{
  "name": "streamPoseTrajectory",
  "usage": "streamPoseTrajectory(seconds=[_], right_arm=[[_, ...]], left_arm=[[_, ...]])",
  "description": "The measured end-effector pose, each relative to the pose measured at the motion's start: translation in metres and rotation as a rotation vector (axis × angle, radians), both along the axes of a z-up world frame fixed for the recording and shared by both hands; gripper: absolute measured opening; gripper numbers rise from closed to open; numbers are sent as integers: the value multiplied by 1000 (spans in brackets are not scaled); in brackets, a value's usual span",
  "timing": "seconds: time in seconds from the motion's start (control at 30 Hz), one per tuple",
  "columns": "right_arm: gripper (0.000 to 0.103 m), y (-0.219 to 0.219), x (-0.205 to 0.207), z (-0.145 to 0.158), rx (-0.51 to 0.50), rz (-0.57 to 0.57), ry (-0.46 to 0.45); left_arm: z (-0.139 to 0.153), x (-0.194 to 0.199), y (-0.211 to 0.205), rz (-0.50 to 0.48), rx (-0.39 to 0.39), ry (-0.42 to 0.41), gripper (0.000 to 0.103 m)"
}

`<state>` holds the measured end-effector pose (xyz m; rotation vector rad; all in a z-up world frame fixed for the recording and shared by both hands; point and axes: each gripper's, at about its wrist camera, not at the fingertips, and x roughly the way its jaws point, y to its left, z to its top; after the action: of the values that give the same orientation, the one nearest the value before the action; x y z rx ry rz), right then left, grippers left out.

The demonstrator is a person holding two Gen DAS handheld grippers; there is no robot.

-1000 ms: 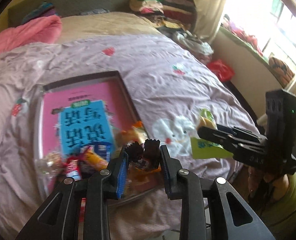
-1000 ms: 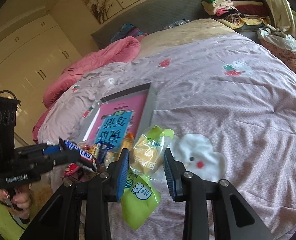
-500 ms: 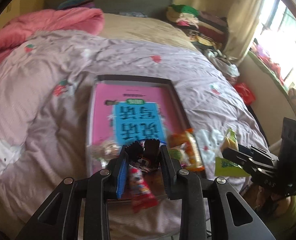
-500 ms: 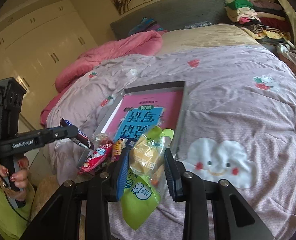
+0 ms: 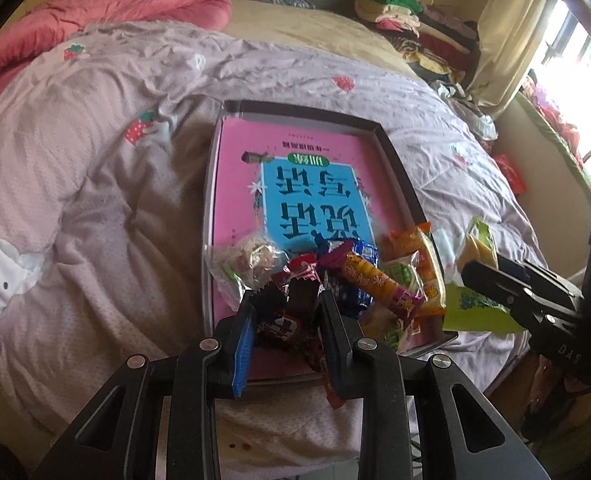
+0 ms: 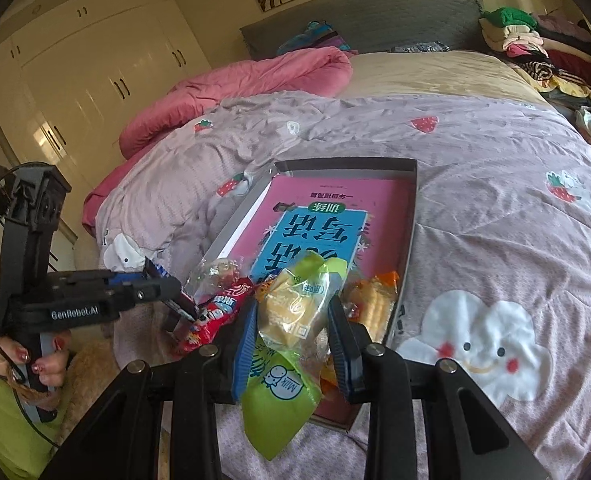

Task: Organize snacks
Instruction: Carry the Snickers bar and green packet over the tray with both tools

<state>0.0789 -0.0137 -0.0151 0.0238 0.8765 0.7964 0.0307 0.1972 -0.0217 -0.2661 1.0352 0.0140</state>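
Carrying both catches in over the tray (image 5: 399, 168): left gripper (image 5: 285, 320) clamping a dark chocolate bar (image 5: 279, 322), right gripper (image 6: 293, 320) pinching a green-wrapped cake (image 6: 291, 312) (tray previously off-centre), snack pile (image 5: 359, 276) just ahead, nearing release.

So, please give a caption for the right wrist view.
Right gripper holds a green milk bread packet above the snack-filled tray on the bed.

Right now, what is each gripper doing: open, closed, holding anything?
Left gripper: shut on a dark chocolate bar, above the near end of the tray.
Right gripper: shut on a green-and-clear milk bread packet.
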Motion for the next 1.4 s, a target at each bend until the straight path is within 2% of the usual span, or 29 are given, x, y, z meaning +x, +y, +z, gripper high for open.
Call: streamPoseTrajectory(seconds=[0.37,0.97,1.4], right_arm=[[34,18,7,-8,-29,8,2],[34,49,12,-32,-100,41,19],[37,48,12,-32,-101,32,19]], left_arm=[[-12,6,-13,-36,-11,20,31],[-18,9,-16,-28,-14,17,31],[-19,10,-16,-27,-15,19,32]])
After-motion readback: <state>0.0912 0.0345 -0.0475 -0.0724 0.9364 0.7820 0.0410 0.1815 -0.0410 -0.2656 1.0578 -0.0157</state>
